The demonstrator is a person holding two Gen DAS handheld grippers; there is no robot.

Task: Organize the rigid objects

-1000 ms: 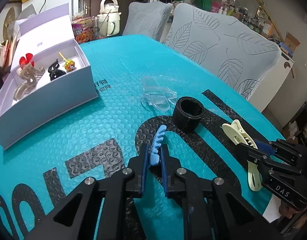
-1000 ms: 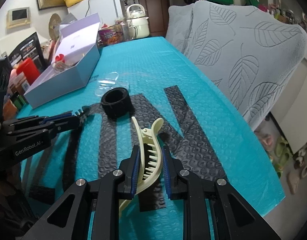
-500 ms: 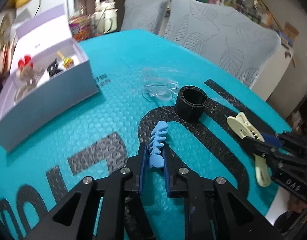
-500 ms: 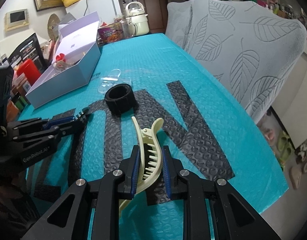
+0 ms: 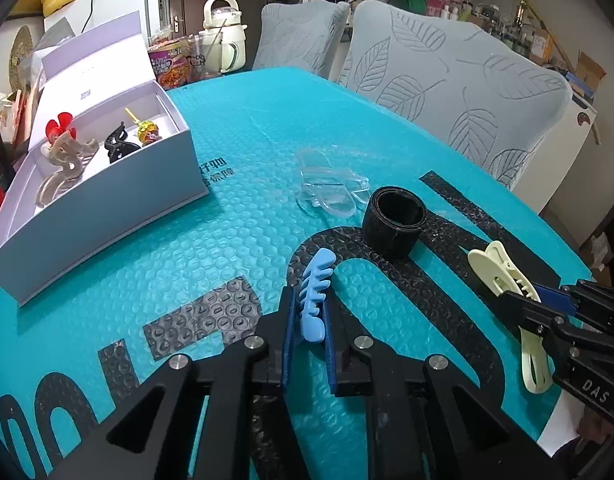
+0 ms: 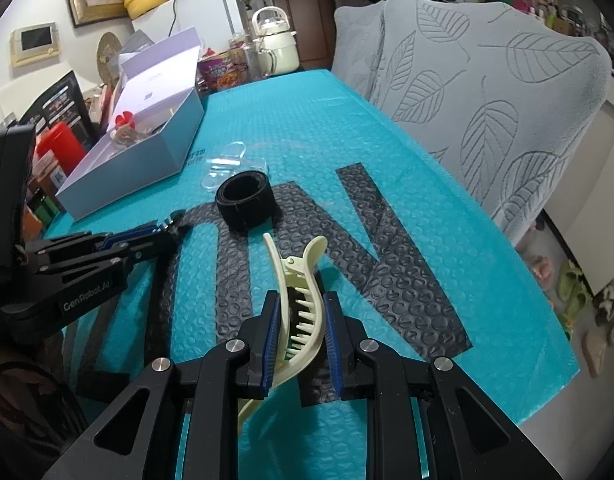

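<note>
Left gripper (image 5: pixel 309 334) pinching blue clip (image 5: pixel 314 295), right gripper (image 6: pixel 299 334) pinching cream clip (image 6: pixel 297 300). Best carried level over box (image 5: pixel 119 196), dropped clear of clips inside.

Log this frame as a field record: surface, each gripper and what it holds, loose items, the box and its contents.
surface: teal bubble mat with black lettering
left gripper: shut on blue hair clip
right gripper: shut on cream claw clip
loose on mat: clear clips; black strap roll, just beside them
box: white box, lid open, at the mat's far left
box contents: red clip, beige clip, black clip, yellow-stick ornament
behind the mat: leaf-pattern chairs
</note>
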